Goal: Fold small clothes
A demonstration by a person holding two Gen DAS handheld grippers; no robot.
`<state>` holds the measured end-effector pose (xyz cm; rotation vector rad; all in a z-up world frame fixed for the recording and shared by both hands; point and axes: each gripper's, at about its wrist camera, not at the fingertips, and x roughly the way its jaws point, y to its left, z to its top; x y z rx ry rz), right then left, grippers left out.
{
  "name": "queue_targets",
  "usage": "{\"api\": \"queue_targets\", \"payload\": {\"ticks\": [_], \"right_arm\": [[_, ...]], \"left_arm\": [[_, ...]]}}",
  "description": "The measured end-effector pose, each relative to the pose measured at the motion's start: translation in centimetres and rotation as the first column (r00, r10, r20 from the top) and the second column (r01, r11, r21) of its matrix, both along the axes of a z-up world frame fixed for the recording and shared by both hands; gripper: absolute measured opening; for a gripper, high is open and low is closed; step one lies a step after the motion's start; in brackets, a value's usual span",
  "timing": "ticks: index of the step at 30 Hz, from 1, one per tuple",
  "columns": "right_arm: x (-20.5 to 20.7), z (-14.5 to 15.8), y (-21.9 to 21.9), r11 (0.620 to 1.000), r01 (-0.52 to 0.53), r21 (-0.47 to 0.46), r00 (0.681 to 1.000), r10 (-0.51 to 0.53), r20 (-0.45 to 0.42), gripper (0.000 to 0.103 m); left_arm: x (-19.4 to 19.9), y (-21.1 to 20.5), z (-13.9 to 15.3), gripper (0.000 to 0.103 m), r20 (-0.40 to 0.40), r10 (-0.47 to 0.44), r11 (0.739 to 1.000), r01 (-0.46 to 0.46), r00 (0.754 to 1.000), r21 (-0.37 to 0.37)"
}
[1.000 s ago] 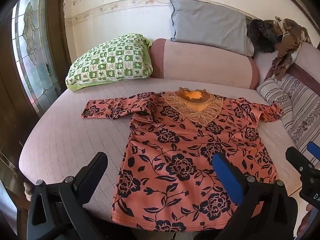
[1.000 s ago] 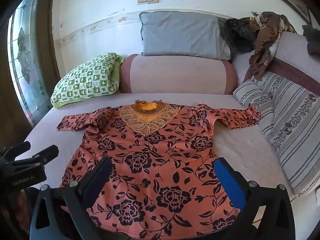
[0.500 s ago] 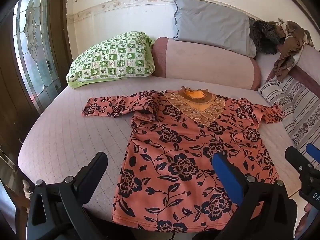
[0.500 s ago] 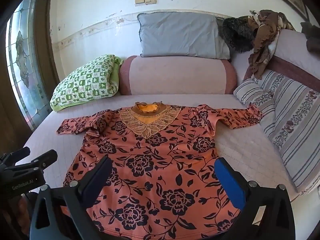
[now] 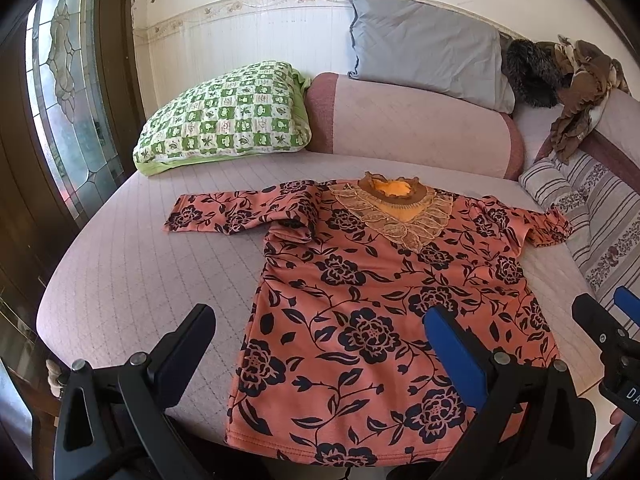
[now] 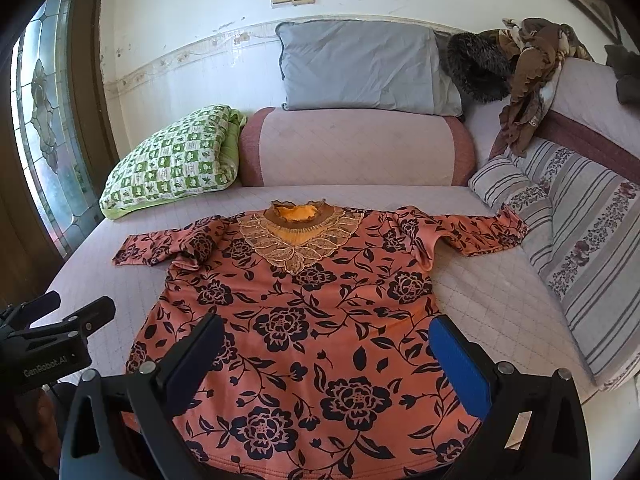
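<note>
An orange top with black flowers [image 5: 372, 300] lies flat, front up, on the pink quilted bed [image 5: 132, 280], sleeves spread, lace collar at the far end. It also shows in the right wrist view [image 6: 308, 320]. My left gripper [image 5: 316, 336] is open and empty, above the hem's left part. My right gripper [image 6: 324, 344] is open and empty, above the hem's middle. Each gripper shows at the other view's edge: the right gripper [image 5: 608, 320] and the left gripper [image 6: 56, 316].
A green checked pillow [image 5: 228, 116], a pink bolster [image 5: 412, 124] and a grey pillow [image 5: 428, 56] line the far wall. Striped cushions [image 6: 580, 240] and a heap of brown clothes [image 6: 528, 80] lie on the right. A stained-glass door [image 5: 68, 92] stands at the left.
Both grippers have drawn back and risen slightly, so the top sits a little lower and farther in view. The top has not moved. Both grippers stay open.
</note>
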<state>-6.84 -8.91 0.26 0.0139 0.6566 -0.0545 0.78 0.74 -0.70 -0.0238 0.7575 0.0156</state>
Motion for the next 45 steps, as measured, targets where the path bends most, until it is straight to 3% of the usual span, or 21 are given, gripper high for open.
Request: {"api": "queue_targets", "payload": {"ticks": [45], "right_arm": [[0.9, 0.0, 0.5, 1.0, -0.01, 0.012, 1.0, 0.01, 0.008, 0.103]], "left_arm": [[1.0, 0.3, -0.1, 0.103, -0.008, 0.004, 1.0, -0.004, 1.0, 0.002]]}}
